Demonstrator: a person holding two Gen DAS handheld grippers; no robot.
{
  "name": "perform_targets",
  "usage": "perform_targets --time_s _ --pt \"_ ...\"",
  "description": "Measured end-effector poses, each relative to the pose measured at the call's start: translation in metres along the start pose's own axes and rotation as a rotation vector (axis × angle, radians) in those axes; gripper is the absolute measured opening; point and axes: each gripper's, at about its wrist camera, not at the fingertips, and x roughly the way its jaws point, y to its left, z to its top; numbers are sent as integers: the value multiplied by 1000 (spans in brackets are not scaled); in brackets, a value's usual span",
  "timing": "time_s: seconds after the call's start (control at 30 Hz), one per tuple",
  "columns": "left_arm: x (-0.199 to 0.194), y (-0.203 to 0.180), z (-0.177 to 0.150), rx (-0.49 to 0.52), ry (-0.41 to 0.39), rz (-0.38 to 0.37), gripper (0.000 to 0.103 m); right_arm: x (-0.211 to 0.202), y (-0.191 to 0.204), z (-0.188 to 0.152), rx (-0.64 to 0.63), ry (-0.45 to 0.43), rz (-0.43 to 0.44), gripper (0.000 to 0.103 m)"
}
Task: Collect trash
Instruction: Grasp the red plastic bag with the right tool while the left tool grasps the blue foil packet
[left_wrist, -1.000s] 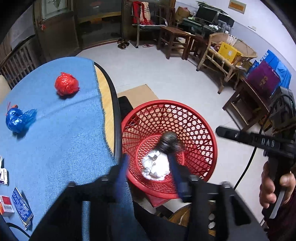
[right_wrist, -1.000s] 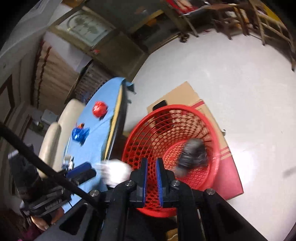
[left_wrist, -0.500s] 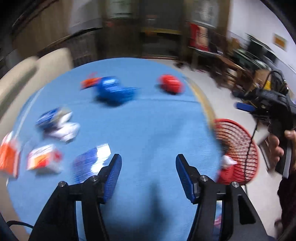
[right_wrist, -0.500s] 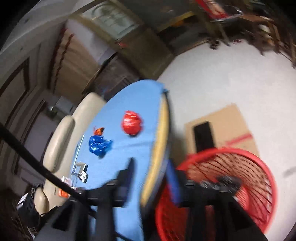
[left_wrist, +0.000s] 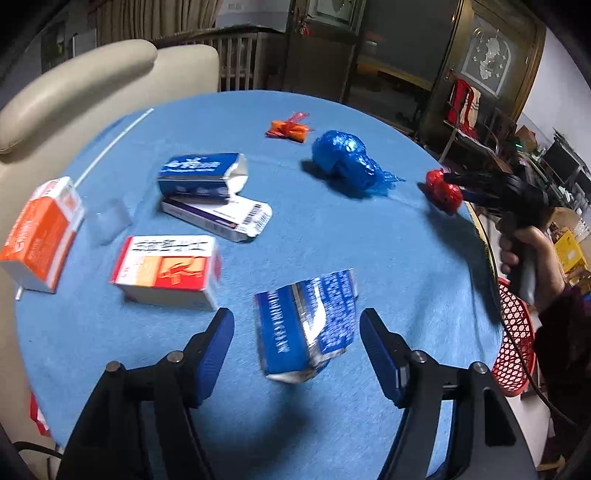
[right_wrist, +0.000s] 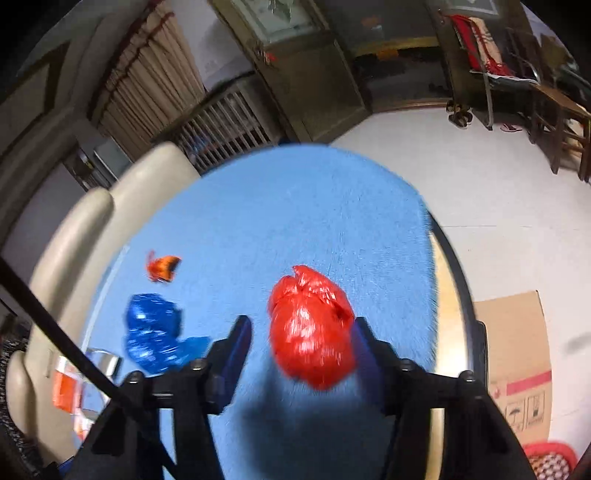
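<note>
My left gripper (left_wrist: 297, 332) is open, with a crumpled blue carton (left_wrist: 306, 325) on the blue table between its fingers. My right gripper (right_wrist: 303, 332) is open around a red crumpled bag (right_wrist: 312, 325), which also shows in the left wrist view (left_wrist: 441, 190) at the table's right edge. A blue crumpled bag (left_wrist: 345, 162) and an orange wrapper (left_wrist: 290, 127) lie further back; both also show in the right wrist view, the bag (right_wrist: 155, 332) left of the gripper and the wrapper (right_wrist: 162, 267) beyond it. The red basket (left_wrist: 515, 339) stands on the floor right of the table.
A red and white box (left_wrist: 168, 269), an orange box (left_wrist: 38, 236), a blue box (left_wrist: 201, 175) and a white box (left_wrist: 221, 216) lie on the table's left half. A beige sofa (left_wrist: 85, 88) stands behind the table. A cardboard sheet (right_wrist: 517, 350) lies on the floor.
Both grippers have swung from above the red basket back over the table. The right gripper has opened and now straddles the red bag; the left straddles the blue carton.
</note>
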Motion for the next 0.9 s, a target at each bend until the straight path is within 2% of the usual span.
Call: perform_targets --time_s 0.03,0.17,0.3,0.37,0.47,0.63,0.67,0.77,0.8,0.83,0.9 --pt "6 -3 2 -1 13 -3 75 10 0 2 -1 25 7 48" --pt "25 -22 12 48 28 5 75 16 5 6 -15 35 3 48" --pt "47 -28 18 43 94 -5 75 19 9 3 -18 78 47 48" --pt "55 -30 17 48 108 35 75 20 11 3 -17 84 58 48" --pt "61 -27 12 52 110 84 76 24 18 0 -33 83 63 48" --pt "58 -20 6 38 73 42 77 22 27 -8 -58 68 61 44" --pt "57 -19 5 38 59 32 75 20 27 -9 -48 68 68 44" --pt "49 -15 4 48 8 14 54 12 25 -19 -24 68 100 43" --pt "47 -14 5 47 -2 3 39 8 25 -23 -23 66 107 43" --pt "45 -13 6 47 -9 -4 32 2 26 -29 -20 63 122 43" --pt "44 -9 9 33 -3 -18 31 -6 28 -38 -12 60 146 43"
